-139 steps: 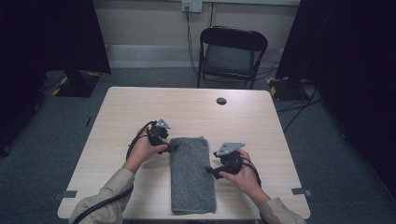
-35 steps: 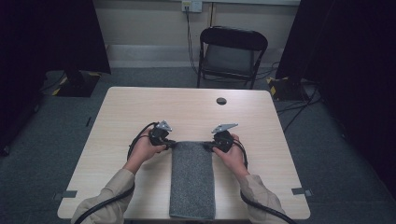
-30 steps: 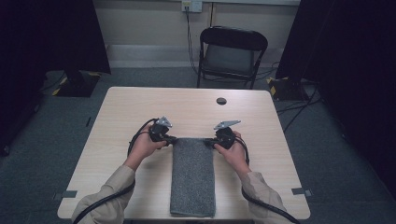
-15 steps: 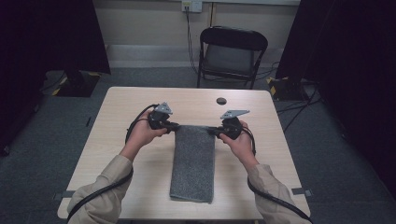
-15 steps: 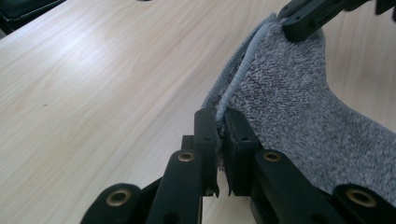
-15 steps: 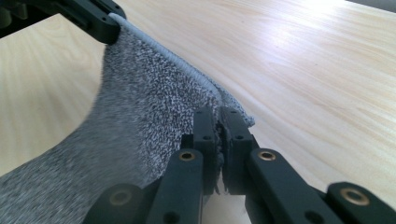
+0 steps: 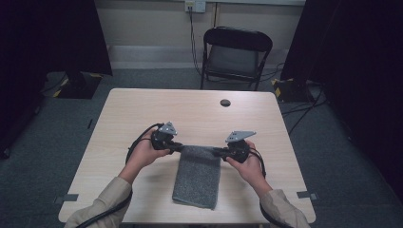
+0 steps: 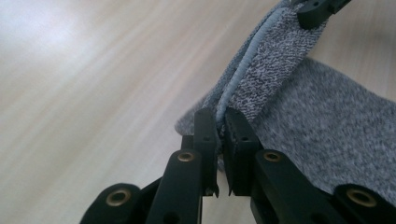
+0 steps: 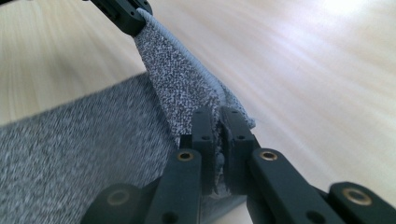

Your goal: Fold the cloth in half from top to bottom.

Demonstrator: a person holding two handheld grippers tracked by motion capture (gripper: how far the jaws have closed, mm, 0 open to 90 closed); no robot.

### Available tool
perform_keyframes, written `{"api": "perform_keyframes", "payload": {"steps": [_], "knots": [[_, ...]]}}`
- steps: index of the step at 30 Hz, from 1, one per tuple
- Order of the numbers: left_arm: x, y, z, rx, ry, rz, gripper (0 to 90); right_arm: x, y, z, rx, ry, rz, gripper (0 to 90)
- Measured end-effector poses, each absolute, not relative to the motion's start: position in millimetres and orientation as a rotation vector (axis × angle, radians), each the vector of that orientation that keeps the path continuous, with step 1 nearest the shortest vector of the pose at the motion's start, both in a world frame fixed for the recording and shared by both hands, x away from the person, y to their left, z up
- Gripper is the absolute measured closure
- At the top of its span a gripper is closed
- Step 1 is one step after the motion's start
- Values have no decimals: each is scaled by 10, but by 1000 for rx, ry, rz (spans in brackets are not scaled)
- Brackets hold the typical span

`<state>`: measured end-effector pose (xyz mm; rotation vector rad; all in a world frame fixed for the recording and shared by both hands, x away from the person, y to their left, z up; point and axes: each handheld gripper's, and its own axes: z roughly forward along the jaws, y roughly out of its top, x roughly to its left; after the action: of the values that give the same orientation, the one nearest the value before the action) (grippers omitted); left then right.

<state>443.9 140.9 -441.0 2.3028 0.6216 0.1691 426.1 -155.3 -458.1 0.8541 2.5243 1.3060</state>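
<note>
- Wooden table [image 7: 119, 123] lay bare across the frame's upper half.
- Grey towel [image 7: 197, 175], folded narrow, had its far edge stretched taut.
- Left gripper [image 7: 178, 147] and right gripper [image 7: 216, 152] were each clamped on a far corner.

No readable text, labels, brands, numbers or signs anywhere. Checked the high view and both gripper views: nothing legible.
</note>
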Motion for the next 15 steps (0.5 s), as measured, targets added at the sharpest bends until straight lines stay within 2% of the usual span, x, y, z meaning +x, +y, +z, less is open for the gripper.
{"api": "perform_keyframes", "payload": {"steps": [15], "knots": [[4221, 1422, -4715, 2321, 639, 112, 843, 4004, -1531, -4876, 855, 2560, 1268, 844]]}}
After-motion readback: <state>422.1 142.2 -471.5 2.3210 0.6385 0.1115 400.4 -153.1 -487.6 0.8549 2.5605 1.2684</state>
